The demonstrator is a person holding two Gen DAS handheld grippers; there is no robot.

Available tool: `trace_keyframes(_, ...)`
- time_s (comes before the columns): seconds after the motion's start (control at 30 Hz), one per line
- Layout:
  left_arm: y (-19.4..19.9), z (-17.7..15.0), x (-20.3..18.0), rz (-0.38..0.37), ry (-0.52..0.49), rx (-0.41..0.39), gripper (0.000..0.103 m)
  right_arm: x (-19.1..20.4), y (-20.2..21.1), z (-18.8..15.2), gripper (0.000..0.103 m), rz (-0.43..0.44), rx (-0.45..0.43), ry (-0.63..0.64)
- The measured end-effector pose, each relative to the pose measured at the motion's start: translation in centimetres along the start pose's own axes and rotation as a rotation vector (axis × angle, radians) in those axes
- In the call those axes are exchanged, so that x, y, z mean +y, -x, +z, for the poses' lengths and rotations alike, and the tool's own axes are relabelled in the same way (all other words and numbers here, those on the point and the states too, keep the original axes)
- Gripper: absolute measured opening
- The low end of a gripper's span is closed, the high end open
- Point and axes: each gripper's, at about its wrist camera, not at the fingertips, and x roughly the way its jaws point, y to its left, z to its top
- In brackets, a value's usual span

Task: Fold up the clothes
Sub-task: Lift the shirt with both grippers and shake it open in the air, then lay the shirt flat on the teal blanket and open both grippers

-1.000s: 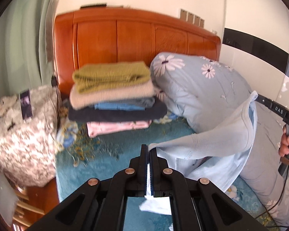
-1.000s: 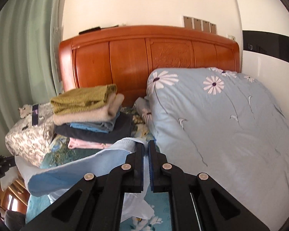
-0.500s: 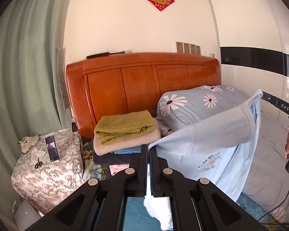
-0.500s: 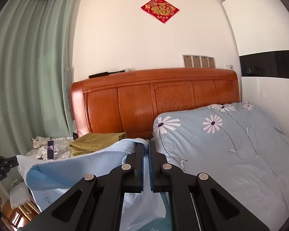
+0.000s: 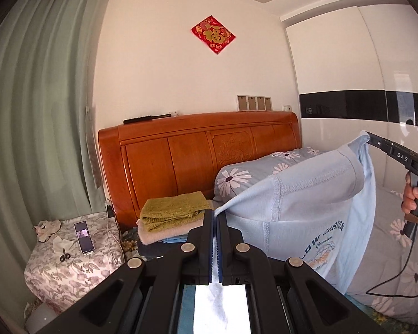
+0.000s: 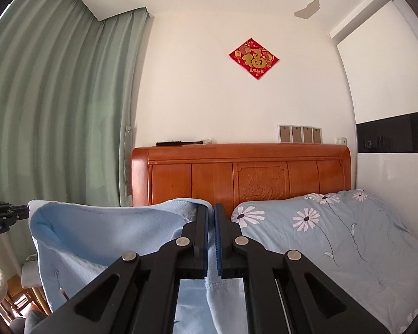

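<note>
A light blue T-shirt [image 5: 315,211] with dark printed lettering hangs stretched in the air between both grippers. My left gripper [image 5: 215,214] is shut on one edge of it. In the left wrist view my right gripper [image 5: 369,139] grips the far end at the right, held by a hand [image 5: 411,194]. In the right wrist view my right gripper [image 6: 211,208] is shut on the shirt [image 6: 103,231], which sags to the left towards my left gripper [image 6: 26,210]. A stack of folded clothes [image 5: 172,220], olive on top, sits by the headboard.
An orange wooden headboard [image 5: 197,156] backs the bed. A pale blue floral duvet [image 6: 334,236] is heaped on the right. A floral-covered bedside stand [image 5: 69,256] carries a phone [image 5: 83,238] and scissors [image 5: 65,255]. Green curtains [image 6: 55,117] hang on the left.
Both grippers rose together, lifting the shirt off the bed until it hangs spread in the air. The views tilted up, so the wall and ceiling now show.
</note>
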Motion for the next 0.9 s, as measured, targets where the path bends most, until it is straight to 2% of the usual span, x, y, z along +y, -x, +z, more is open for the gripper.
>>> trace_keyframes(0.13,-1.5,0.6,1.3,0.007,0.018,0.053,0.002,0.9,-0.6,2.5,0.004,-0.005,-0.018,0.052)
trace_keyframes(0.2,-4.1,-0.5,2.3,0.028,0.029,0.120,0.002,1.3,-2.9,2.6,0.004,0.008,0.036,0.074)
trace_keyframes(0.27,-7.4,-2.9,3.4,0.035,0.066,0.201,0.002,1.9,-6.5,1.1,0.004,0.014,0.138,0.098)
trace_keyframes(0.37,-13.0,-7.8,5.3,0.042,0.126,0.343,0.002,2.1,-13.3,-3.9,0.004,0.017,0.315,0.091)
trace_keyframes(0.53,-21.6,-17.1,8.3,0.020,0.248,0.574,0.002,1.7,-23.4,-14.8,0.004,0.001,0.597,0.006)
trace_keyframes(0.7,-28.3,-23.3,10.5,0.028,0.319,0.703,0.002,2.0,-30.9,-23.1,0.004,-0.038,0.791,-0.029)
trace_keyframes(0.9,-34.5,-27.1,13.8,0.054,0.401,0.791,0.002,3.0,-38.5,-27.8,0.004,-0.072,0.932,0.001)
